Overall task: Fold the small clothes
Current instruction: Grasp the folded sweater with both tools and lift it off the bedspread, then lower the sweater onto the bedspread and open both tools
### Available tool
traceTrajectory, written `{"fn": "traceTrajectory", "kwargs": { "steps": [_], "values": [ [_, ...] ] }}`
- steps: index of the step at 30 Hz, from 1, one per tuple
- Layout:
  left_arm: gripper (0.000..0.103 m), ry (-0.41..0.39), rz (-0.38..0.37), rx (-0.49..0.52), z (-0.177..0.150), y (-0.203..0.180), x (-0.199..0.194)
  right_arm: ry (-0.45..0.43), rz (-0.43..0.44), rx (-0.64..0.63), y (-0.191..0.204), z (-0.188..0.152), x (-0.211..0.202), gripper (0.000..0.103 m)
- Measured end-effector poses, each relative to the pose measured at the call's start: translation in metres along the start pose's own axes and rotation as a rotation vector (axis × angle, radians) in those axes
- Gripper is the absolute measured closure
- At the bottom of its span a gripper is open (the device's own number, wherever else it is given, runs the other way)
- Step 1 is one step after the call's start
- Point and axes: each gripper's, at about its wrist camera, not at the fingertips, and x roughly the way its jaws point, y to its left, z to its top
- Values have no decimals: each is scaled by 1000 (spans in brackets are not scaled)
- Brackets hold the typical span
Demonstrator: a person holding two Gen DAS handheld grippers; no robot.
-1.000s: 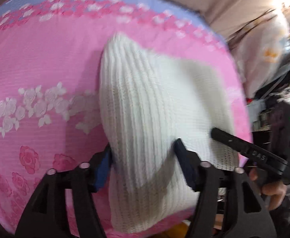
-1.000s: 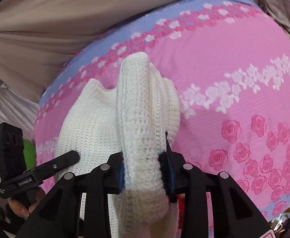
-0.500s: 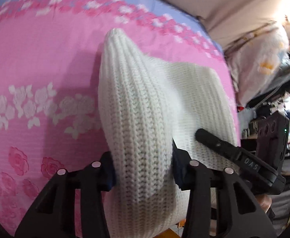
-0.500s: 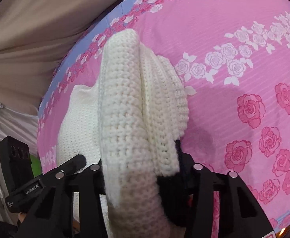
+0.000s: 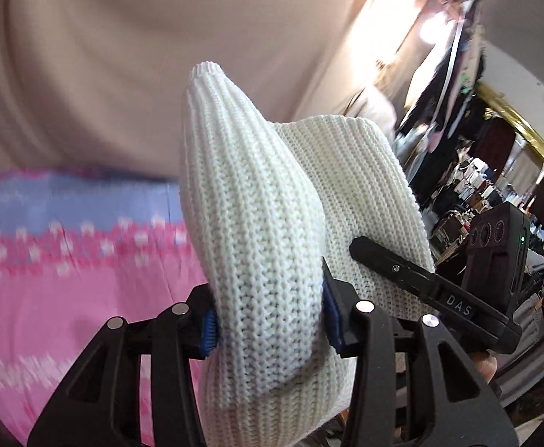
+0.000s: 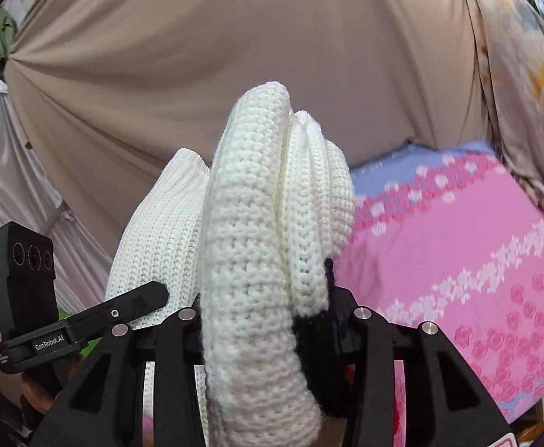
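Both tongs clamped on the same white knit garment (image 5: 261, 223), one bunch of fabric each: left tongs (image 5: 268, 320) pinch a thick ribbed roll between the blue pads, right tongs (image 6: 262, 320) squeeze a stack of several layers. Left set's jaws were closing within the last second, right's were opening slightly, knit between both throughout. Garment is up in the air over the pink floral bed cover (image 6: 458, 253), spanning between the two grippers (each camera catches the other gripper beside the cloth). My read: two-point hold keeps an edge taut so it can be laid flat or doubled over. Hard to make out: which edge each side has, what garment this is, how much is already folded. Lower part hangs out of frame. Dark patch by the right jaws could be trim or shadow, can't tell. Left view's bed is blurred.
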Motion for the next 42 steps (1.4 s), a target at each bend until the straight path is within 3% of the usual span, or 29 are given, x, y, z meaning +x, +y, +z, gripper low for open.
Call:
{"fn": "traceTrajectory", "kwargs": {
  "steps": [3, 7, 10, 12, 15, 16, 18, 20, 21, 22, 24, 27, 30, 34, 38, 39, 40, 42],
  "values": [
    [59, -86, 3, 61, 25, -6, -41, -108, 53, -58, 35, 28, -27, 62],
    [58, -150, 11, 71, 44, 13, -81, -177, 122, -131, 80, 53, -41, 61],
    [57, -163, 42, 42, 46, 41, -99, -178, 178, -145, 106, 63, -32, 60],
    [54, -128, 73, 0, 38, 73, -100, -157, 215, -142, 118, 63, -13, 59],
    [44, -37, 150, -94, 9, 133, -75, -55, 251, -114, 126, 53, 38, 52],
    [37, -1, 197, -129, -9, 157, -62, -17, 253, -101, 127, 45, 57, 48],
    [35, 87, 350, -176, -56, 205, -32, 50, 221, -81, 118, 14, 106, 46],
    [39, 194, 487, -203, -97, 240, -8, 130, 118, -69, 101, -26, 153, 46],
    [40, 253, 557, -229, -120, 255, 1, 189, 9, -65, 89, -52, 178, 50],
    [40, 286, 579, -238, -137, 265, 5, 256, -78, -63, 77, -76, 197, 57],
    [40, 309, 596, -238, -157, 269, 5, 370, -127, -6, 64, -117, 216, 63],
    [36, 317, 576, -233, -163, 264, 10, 428, -98, 60, 64, -147, 217, 62],
    [35, 347, 599, -202, -166, 260, 23, 449, -113, 6, 77, -158, 229, 62],
    [35, 388, 622, -175, -177, 265, 42, 493, -123, -7, 85, -156, 252, 48],
    [35, 419, 635, -198, -187, 269, 52, 545, -162, -78, 89, -170, 280, 49],
    [35, 420, 638, -202, -189, 271, 53, 564, -158, -72, 87, -172, 288, 62],
    [35, 420, 647, -204, -189, 272, 53, 586, -147, -57, 85, -172, 296, 84],
    [35, 404, 658, -190, -187, 270, 50, 572, -124, -46, 90, -163, 297, 87]
  ]
}}
